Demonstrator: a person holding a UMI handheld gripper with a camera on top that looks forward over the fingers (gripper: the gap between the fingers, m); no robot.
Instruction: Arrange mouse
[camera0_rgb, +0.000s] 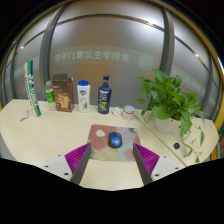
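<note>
A blue mouse (115, 140) lies on a multicoloured mouse mat (102, 135), on the mat's right part. The mat lies flat on the pale table (40, 135). My gripper (112, 158) is open and empty, its two fingers with magenta pads (78, 156) spread wide at either side of the mat's near edge. The mouse sits just ahead of the fingertips, between their lines, touching neither finger.
A leafy pot plant (168, 98) stands at the right. Bottles (104, 94), a white-and-blue bottle (84, 96), a brown box (63, 92) and a green tube (33, 88) line the back left. Small dark items (127, 112) lie behind the mat.
</note>
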